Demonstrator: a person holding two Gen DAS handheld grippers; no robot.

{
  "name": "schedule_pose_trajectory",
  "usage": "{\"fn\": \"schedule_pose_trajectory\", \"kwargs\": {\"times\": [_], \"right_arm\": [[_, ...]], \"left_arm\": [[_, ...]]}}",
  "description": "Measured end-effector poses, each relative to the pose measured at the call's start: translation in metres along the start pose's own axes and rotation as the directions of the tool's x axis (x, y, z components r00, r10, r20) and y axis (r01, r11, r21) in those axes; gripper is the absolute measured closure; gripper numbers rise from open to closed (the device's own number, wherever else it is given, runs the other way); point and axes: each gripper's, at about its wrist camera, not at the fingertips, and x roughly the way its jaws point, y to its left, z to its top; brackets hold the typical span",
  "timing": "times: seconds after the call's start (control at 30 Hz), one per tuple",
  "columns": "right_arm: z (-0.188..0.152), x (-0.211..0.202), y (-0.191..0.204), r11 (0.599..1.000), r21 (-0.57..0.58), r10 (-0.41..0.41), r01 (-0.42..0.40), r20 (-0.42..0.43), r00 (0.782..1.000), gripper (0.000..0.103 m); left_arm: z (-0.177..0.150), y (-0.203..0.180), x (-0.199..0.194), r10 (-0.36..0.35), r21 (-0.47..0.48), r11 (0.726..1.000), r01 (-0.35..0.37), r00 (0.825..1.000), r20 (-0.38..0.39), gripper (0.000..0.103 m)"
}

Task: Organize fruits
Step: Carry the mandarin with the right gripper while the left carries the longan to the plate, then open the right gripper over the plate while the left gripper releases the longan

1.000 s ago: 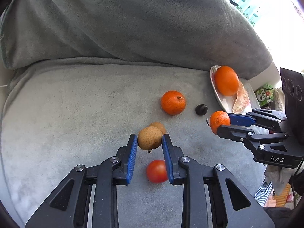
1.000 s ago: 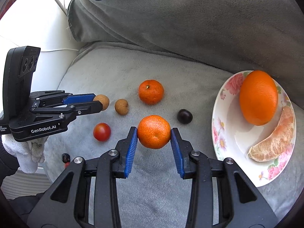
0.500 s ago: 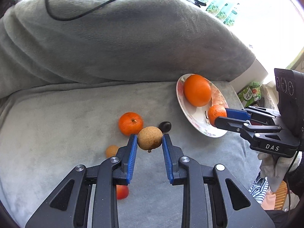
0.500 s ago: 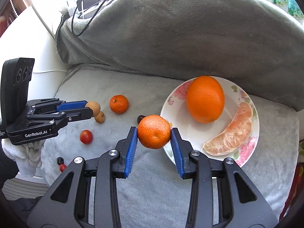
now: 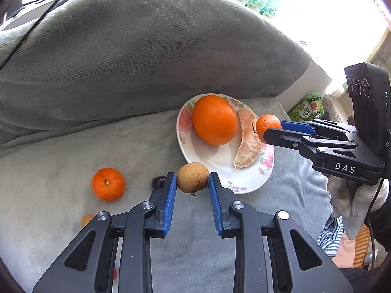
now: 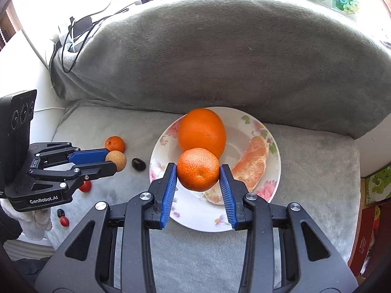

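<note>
Two fruits were in the air at once: the right gripper [image 6: 198, 171] was closed on a mandarin [image 6: 198, 169], pinched across its widest part and hanging over the near half of the floral plate [image 6: 246, 219], while the left gripper [image 5: 192, 182] was closed on a small brown longan [image 5: 193, 177] just short of the plate's rim. A large orange [image 6: 201, 131] and a peeled citrus segment [image 6: 251, 164] already lay on the plate. Another mandarin [image 5: 108, 184], a dark grape [image 6: 138, 164] and a cherry tomato [image 6: 85, 186] sat loose on the grey blanket [image 6: 305, 183]. Both held fruits looked light, round and prone to rolling; the mandarin's soft peel would likely bruise under a hard squeeze, and the longan's thin shell seemed brittle, so a gentle grip at the equator seemed best.
</note>
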Motion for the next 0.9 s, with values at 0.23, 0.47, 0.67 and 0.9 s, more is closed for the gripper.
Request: {"fn": "schedule_pose_trajectory", "kwargs": {"times": [0.23,0.47,0.67,0.9], "right_arm": [[0.008,0.004,-0.019,1.0,0.005,-0.01,0.01,0.006,1.0,0.066],[0.017,0.01,-0.032,1.0,0.003,-0.011,0.011,0.012,1.0,0.066],[0.021,0.016,-0.044,1.0,0.009,-0.003,0.003,0.01,1.0,0.066],[0.024,0.023,-0.049,1.0,-0.003,0.007,-0.007,0.008,1.0,0.065]], "left_arm": [[0.006,-0.018,0.012,-0.02,0.01,1.0,0.02,1.0,0.003,0.078],[0.01,-0.034,0.027,-0.03,0.03,0.999,0.03,1.0,-0.006,0.078],[0.014,-0.04,0.035,-0.024,0.039,0.999,0.024,1.0,-0.007,0.078],[0.015,-0.042,0.036,-0.014,0.039,0.999,0.014,1.0,-0.004,0.078]]}}
